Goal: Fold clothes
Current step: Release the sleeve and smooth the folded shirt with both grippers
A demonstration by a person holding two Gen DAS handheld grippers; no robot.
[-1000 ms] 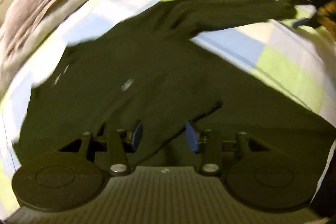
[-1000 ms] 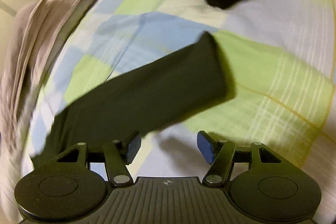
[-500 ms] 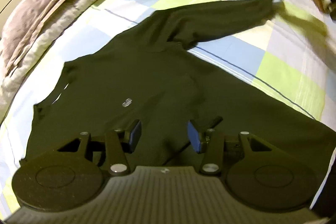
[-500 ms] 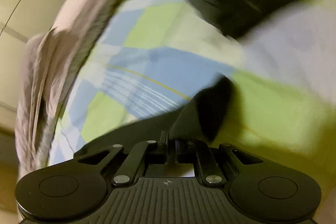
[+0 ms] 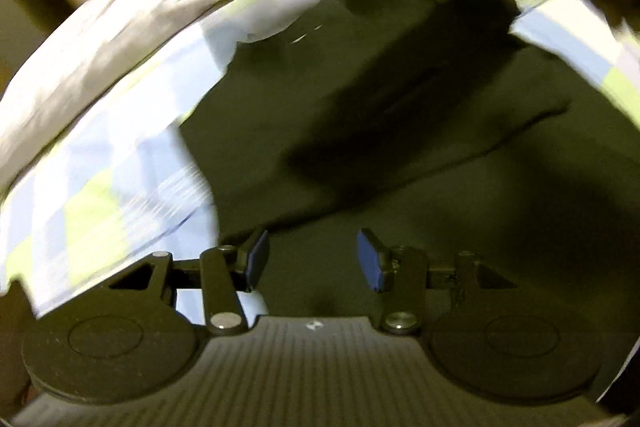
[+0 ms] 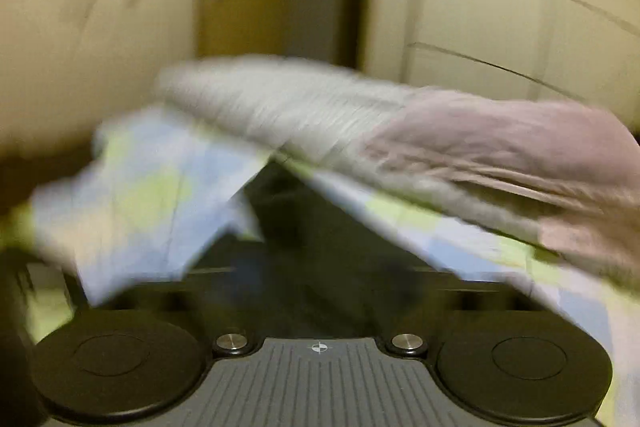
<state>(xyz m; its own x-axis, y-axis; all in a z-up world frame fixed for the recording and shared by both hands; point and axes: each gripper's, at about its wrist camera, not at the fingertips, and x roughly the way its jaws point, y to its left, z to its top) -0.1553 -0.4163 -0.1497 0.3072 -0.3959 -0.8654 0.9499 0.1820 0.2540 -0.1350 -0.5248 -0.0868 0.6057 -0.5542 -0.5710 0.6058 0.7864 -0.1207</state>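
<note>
here the dark green long-sleeved cotton top [image 5: 420,155] lies spread with one sleeve folded across; left gripper [image 5: 312,259] gapes, right gripper's [image 6: 320,291] state too blurred to tell.

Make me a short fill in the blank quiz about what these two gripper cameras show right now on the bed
1. The left hand-held gripper has its jaws ____.
2. The garment spread on the bed is ____ in colour.
3. The bedsheet has a ____ pattern of blue, green and white.
4. The folded blanket at the bed's edge is ____.

Missing words: open; black; checked; pinkish grey
</note>
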